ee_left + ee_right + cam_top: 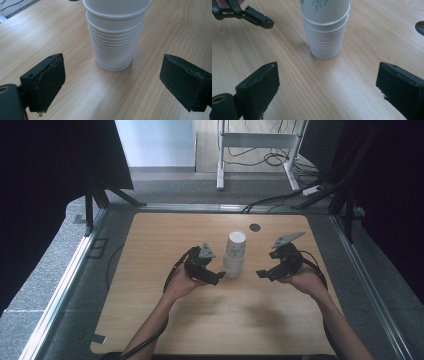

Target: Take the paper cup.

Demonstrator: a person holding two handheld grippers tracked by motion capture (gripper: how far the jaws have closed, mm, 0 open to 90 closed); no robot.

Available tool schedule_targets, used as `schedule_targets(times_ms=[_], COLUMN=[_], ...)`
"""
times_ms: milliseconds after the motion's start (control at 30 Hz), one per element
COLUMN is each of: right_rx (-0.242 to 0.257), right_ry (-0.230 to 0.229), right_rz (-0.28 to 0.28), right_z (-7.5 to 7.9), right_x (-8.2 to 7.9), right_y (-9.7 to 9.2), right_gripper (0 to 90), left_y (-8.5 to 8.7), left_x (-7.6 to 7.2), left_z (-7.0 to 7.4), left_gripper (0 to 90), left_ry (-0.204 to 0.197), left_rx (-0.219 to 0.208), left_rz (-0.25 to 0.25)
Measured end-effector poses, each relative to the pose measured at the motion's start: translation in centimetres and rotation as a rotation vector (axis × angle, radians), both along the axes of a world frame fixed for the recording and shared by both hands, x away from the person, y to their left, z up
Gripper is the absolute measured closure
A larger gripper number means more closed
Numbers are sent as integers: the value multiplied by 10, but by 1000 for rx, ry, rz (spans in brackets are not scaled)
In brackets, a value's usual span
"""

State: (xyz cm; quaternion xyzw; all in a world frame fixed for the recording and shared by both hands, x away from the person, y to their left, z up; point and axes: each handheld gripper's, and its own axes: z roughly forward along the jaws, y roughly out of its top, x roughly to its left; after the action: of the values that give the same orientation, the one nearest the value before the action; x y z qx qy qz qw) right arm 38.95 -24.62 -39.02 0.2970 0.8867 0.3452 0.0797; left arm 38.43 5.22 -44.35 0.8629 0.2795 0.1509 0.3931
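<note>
A stack of white paper cups (234, 255) stands upright near the middle of the wooden table (165, 235). My left gripper (218, 278) is just left of the stack's base, open, with nothing between its jaws. My right gripper (262, 274) is a short way to the right of the stack, also open and empty. In the left gripper view the ribbed stack (115, 37) stands ahead of the wide-spread left gripper (112, 85). In the right gripper view the top cup of the stack (325, 32) bears a green leaf print; the right gripper (327, 90) is spread wide, and the left gripper (259, 20) shows at the upper left.
A dark round spot (255, 227) lies on the table behind the cups, also seen as the dark spot (420, 27) at the right edge. Black curtains flank the table. A white metal stand (260, 142) and cables (270, 200) sit on the floor beyond.
</note>
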Motion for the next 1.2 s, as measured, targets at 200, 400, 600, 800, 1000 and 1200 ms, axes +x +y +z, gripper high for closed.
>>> schedule_targets(times_ms=[200, 400, 600, 800, 1000, 1200], right_rx=[-11, -25, -42, -57, -71, -85], right_ry=[2, 2, 5, 8, 13, 23], right_rz=[8, 11, 19, 24, 29, 31], right_z=[3, 6, 11, 14, 18, 22], right_x=[4, 9, 14, 18, 23, 27], right_y=[5, 9, 14, 19, 23, 27], right_gripper=[79, 93, 114, 129, 131, 131], left_y=[-3, -6, -11, -17, -20, -23], left_x=[4, 7, 10, 13, 16, 20], left_z=[0, 0, -2, -3, -4, -5], left_gripper=[65, 69, 70, 71, 77, 78], left_ry=[-6, -8, -8, -15, -18, -10], left_rx=[2, -5, -2, -3, -12, -24], left_rz=[-4, -3, -5, -10, -8, -8])
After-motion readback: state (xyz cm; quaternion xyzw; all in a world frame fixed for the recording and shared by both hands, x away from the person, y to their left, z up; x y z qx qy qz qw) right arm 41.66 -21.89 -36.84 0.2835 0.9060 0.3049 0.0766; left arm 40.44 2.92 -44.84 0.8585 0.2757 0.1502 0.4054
